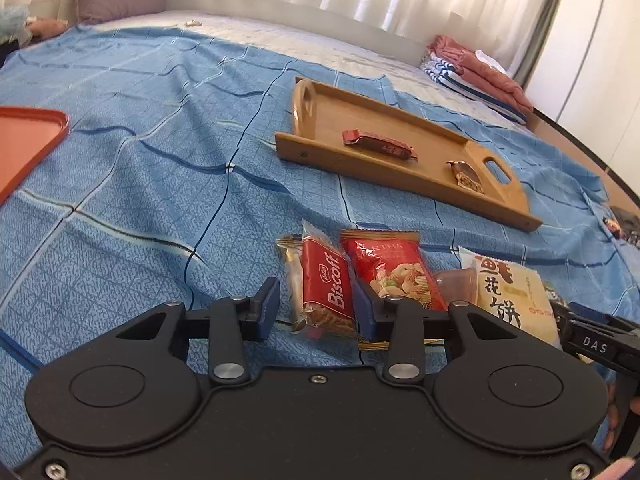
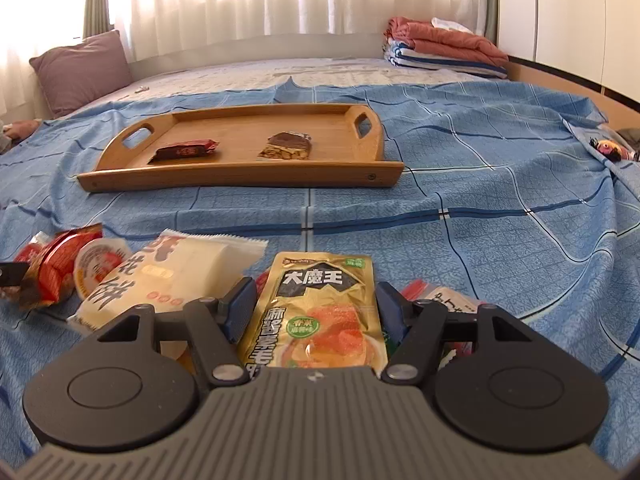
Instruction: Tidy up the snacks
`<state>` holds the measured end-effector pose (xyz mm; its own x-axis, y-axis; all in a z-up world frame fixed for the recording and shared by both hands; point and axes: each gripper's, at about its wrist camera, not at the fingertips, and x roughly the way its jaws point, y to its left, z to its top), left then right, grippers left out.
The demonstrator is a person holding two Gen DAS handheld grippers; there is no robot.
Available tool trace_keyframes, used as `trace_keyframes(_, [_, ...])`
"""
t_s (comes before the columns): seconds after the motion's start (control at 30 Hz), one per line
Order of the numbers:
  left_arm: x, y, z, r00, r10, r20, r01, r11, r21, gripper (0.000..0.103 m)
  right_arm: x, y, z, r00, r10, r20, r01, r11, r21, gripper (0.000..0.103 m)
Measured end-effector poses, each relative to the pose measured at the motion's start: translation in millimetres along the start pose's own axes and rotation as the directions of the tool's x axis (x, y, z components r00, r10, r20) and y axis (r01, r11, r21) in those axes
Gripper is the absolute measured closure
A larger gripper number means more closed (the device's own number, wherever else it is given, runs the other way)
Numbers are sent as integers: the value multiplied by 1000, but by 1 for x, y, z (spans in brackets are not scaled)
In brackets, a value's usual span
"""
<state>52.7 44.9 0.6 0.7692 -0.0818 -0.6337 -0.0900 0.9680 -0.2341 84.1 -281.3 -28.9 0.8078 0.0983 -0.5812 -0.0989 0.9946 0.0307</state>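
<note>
Left wrist view: the left gripper [image 1: 318, 306] is bracketing a Biscoff packet [image 1: 329, 292] lying on the bed's blue sheet [image 1: 140, 200], jaws apart. Right wrist view: the right gripper [image 2: 316, 306] is straddling a gold pouch [image 2: 320, 312], jaws apart, short of the wooden tray [image 2: 240, 178]

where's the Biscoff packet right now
In the left wrist view the Biscoff packet lies on the blue bedspread between the left gripper fingers, beside the red nut packet.
</note>
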Motion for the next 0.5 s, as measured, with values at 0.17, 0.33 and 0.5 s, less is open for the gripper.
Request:
trace_keyframes(0.17, [-9, -15, -5, 998, 24, 62, -31, 994, 102, 65, -8, 5, -4, 1000, 26, -1, -26, 1000, 5, 36])
trace_keyframes(0.33, [-13, -25, -8, 997, 18, 80, -31, 987, 157, 65, -15, 13, -9, 1000, 29, 9, -28, 999, -27, 36])
trace_keyframes(0.5, [-7, -27, -10, 997, 31, 72, -43, 986, 164, 65, -18, 18, -15, 1000, 10, 27, -8, 998, -56, 30])
